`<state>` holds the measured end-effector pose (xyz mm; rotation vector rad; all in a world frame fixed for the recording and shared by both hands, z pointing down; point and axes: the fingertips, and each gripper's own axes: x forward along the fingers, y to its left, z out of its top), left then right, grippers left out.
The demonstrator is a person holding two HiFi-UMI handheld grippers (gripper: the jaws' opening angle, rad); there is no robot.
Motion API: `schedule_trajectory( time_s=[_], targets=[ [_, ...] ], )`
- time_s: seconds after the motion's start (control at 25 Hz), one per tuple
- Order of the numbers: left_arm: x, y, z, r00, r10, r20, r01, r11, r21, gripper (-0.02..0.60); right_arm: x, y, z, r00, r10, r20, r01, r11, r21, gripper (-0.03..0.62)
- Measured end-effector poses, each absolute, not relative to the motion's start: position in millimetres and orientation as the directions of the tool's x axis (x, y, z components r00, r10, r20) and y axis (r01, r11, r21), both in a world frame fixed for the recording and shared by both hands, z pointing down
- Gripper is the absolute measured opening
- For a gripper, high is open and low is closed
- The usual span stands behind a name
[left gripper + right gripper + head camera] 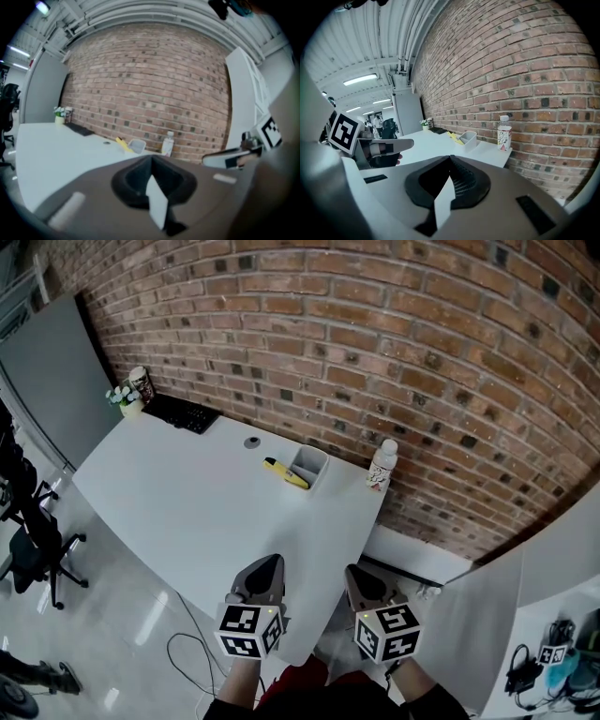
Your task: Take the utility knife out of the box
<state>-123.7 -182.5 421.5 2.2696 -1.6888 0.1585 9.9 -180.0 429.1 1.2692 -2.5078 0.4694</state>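
Observation:
A small open grey box [309, 465] stands near the far edge of the white table [197, 502]. The yellow utility knife [285, 473] leans out of its left side, with one end resting on the table. Both grippers hover at the table's near edge, well short of the box. My left gripper [267, 565] is shut and holds nothing, and so is my right gripper [356, 574]. In the left gripper view the knife [122, 143] and box [137, 146] lie far ahead beyond the shut gripper [151, 159]. The right gripper view shows the box [468, 138] and knife [453, 136] past the shut gripper [450, 158].
A plastic bottle [382, 465] stands right of the box by the brick wall. A black keyboard [183, 413] and a small plant with a cup [131, 390] sit at the far left corner. A round grommet [251, 442] lies left of the knife. An office chair [33, 540] stands on the floor at left.

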Motion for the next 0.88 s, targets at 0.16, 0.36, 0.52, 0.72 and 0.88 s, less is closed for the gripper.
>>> schedule_trajectory(
  time_s=[0.16,0.36,0.52,0.72,0.88],
  targets=[
    [-132.9,-193.6,422.7,0.312,-0.912,0.268,-0.946,-0.269,0.183,0.004,0.8,-187.6,429.6,-0.564,-0.724,0.397,-0.818,0.556,-0.148,0.008],
    [-138.9,-209.4,427.8,0.314,-0.908,0.279,-0.944,-0.268,0.190,0.005,-3.8,-196.8,433.8,-0.562,-0.719,0.409,-0.818,0.556,-0.146,0.008],
    [-141.4,-226.7,432.9,0.306,-0.907,0.291,-0.946,-0.256,0.198,0.005,-3.6,-209.1,438.5,-0.563,-0.715,0.415,-0.818,0.555,-0.154,0.008],
    [-144.7,-252.1,440.4,0.281,-0.907,0.313,-0.953,-0.225,0.203,0.014,-4.4,-231.9,446.7,-0.582,-0.692,0.427,-0.804,0.570,-0.171,0.008],
    [-148.1,-279.6,447.3,0.257,-0.910,0.326,-0.956,-0.189,0.226,0.028,-3.7,-259.0,452.1,-0.599,-0.670,0.438,-0.789,0.588,-0.180,0.008]
  ],
)
